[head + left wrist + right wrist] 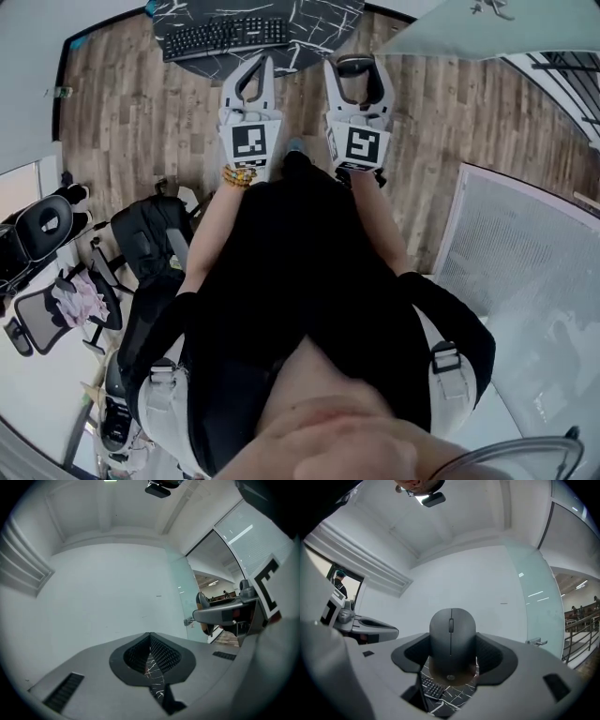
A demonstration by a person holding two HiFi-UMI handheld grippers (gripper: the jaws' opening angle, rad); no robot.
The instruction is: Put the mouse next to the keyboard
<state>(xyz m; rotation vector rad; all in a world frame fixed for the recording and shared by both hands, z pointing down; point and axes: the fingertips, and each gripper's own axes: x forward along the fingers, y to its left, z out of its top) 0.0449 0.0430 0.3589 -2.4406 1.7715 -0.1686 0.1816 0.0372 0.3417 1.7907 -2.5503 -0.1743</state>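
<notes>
Grasping the mouse (451, 641) by its two sides, the right gripper (356, 80) has its jaws clenched on it. The dark grey mouse faces the right gripper camera with its top side. Scroll wheel at the upper end, small logo at the lower end.

Left gripper (150, 637): jaws brought together, tips meeting, nothing between them. Only a sliver of the patterned counter shows through the gap lower down.

Head view: both grippers held side by side in front of the person, jaws pointing toward the counter (319, 23). Each carries its marker cube, left (249, 142) and right (361, 145). A yellow beaded bracelet (238, 176) sits on the left wrist, just behind the left cube.

Mouse position: held off the surface, not resting on anything. In the head view it lies over the counter's near edge, toward the right. Height above the counter cannot be judged.

Counter: black with white veining, seen only in part at the top of the head view. The black keyboard (225, 36) lies on it toward the left, roughly parallel to the near edge. Mouse and keyboard are apart. The left gripper's tips come nearer the keyboard than the mouse does. In the right gripper view a corner of the keyboard shows below the mouse.

Surroundings: wood-plank floor (131, 112) under the person. Two office chairs (47, 230) stand at the left, well away from the counter. Pale walls and a glass partition (539, 592) show in both gripper views.
</notes>
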